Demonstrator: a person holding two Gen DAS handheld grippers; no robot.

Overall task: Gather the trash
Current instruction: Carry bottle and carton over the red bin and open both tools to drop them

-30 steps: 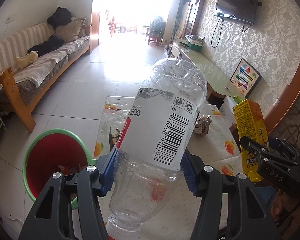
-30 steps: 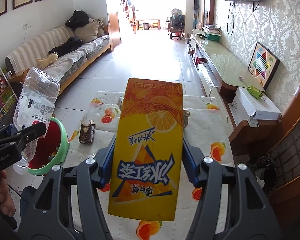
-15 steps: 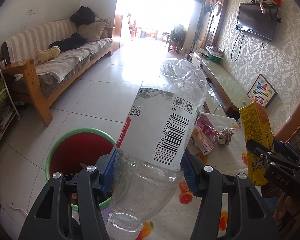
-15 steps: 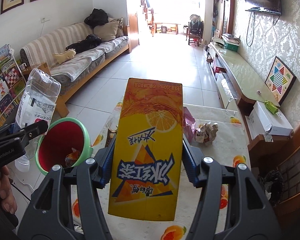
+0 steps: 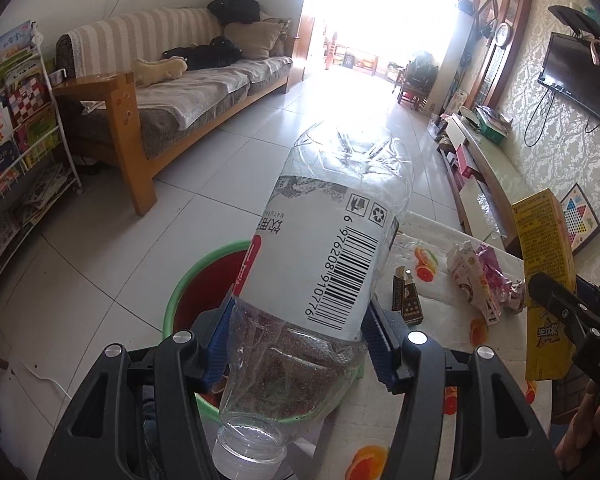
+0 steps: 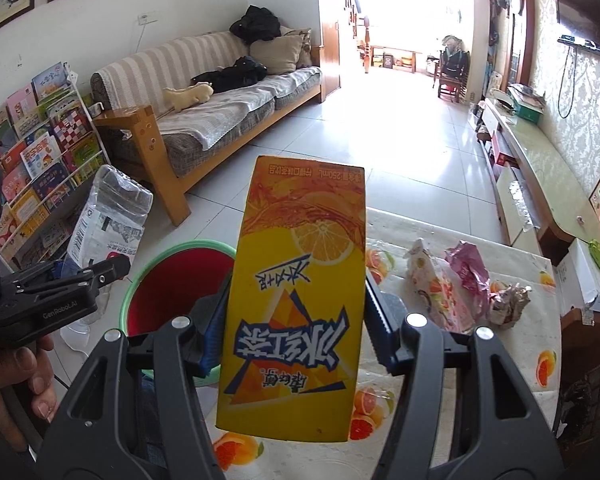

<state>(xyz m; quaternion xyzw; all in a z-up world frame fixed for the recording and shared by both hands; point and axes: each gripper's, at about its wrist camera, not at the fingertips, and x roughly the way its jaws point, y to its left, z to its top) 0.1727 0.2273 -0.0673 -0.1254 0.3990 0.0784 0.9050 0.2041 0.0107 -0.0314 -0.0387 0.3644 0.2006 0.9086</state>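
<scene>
The left gripper (image 5: 300, 344) has its blue-padded fingers (image 5: 214, 346) partly spread and pressed against both sides of a clear plastic bottle (image 5: 320, 264), which it holds upside down, the capped neck toward the camera and the crumpled base pointing away. The bottle looks empty, its wall misted with droplets, and a white label with a barcode and a red mark wraps its middle. The right gripper (image 6: 294, 336) likewise has its fingers (image 6: 210, 334) partly apart and clamped on the sides of a yellow-and-orange drink carton (image 6: 296, 300), also upside down, printed with a lemon slice and blue-and-white lettering. The left wrist view shows the bottle over the near rim of a bin (image 5: 180, 300), green outside and red inside, standing on the tiled floor beside the counter (image 5: 436, 236); it also shows a small dark carton (image 5: 406, 298) on the counter, hidden behind the drink carton in the right wrist view. The right wrist view shows the drink carton nearer the counter's edge than the bin, and it gives more of the bin's red interior, along with the hand (image 6: 16, 380) gripping the left tool. Both views show a printed snack packet (image 6: 436, 288), a pink wrapper (image 6: 470, 268) and a crumpled foil wad (image 6: 508, 304) lying close together on the fruit-patterned cloth.
</scene>
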